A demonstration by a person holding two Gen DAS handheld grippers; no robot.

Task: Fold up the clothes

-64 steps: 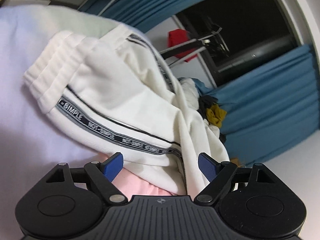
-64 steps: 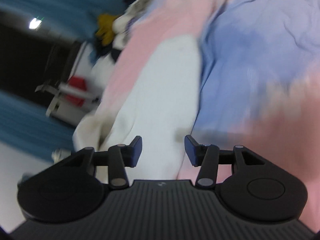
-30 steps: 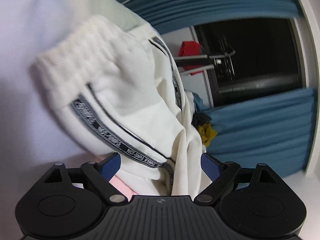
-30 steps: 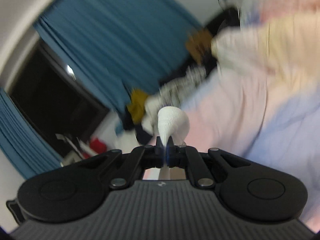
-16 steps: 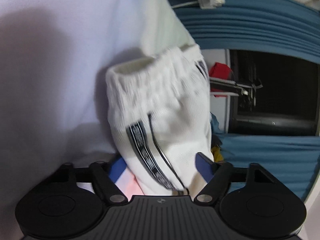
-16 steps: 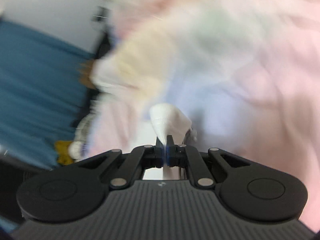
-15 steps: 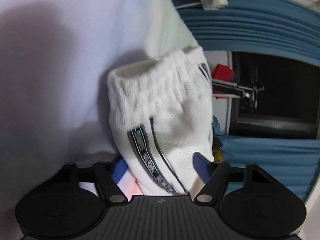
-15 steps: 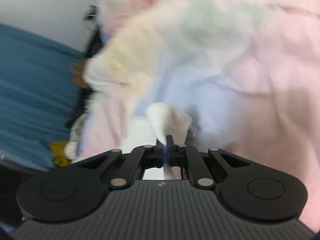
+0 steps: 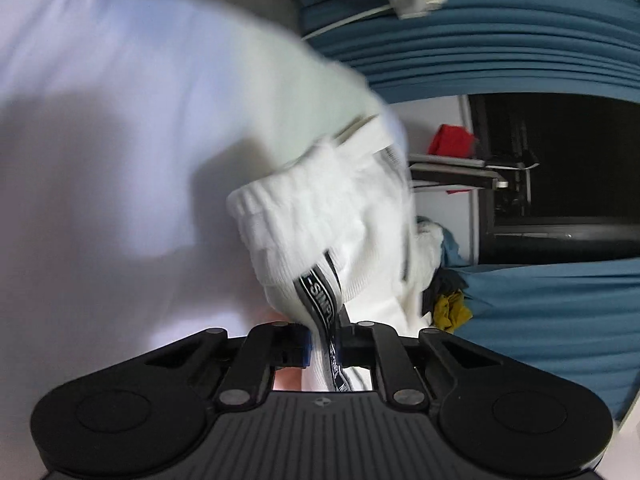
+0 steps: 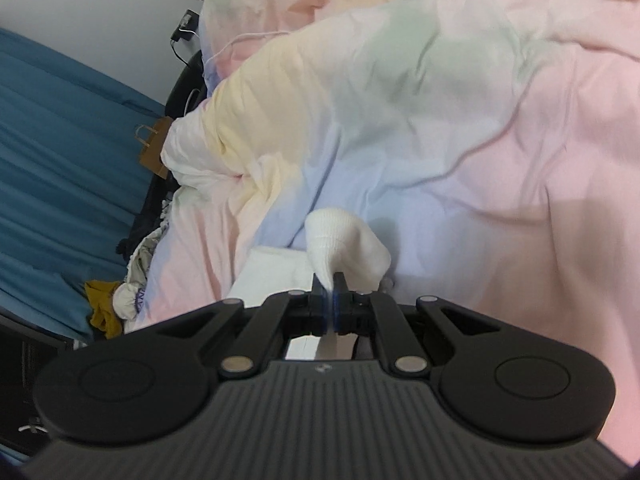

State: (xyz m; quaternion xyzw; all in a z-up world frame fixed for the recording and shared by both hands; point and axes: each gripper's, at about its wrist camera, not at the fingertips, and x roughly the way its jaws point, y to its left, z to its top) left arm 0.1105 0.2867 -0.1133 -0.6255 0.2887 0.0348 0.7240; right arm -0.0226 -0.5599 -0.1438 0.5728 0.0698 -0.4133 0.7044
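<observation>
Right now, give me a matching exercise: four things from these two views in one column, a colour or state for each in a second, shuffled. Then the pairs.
Things:
1. left gripper
2. curtain
3. paper bag
4. bedsheet

States or colours:
A. brown, beside the bed
B. pastel pink, yellow and blue
C. shut on the white garment at its lettered stripe
D. blue, pleated

Pairs: 1-C, 2-D, 3-A, 4-B

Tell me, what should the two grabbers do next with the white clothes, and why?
Probably move apart to stretch it flat. The left gripper is shut on the white garment at its striped band, and the right gripper pinches a white ribbed end above the pastel bedding. The cloth looks bunched.
</observation>
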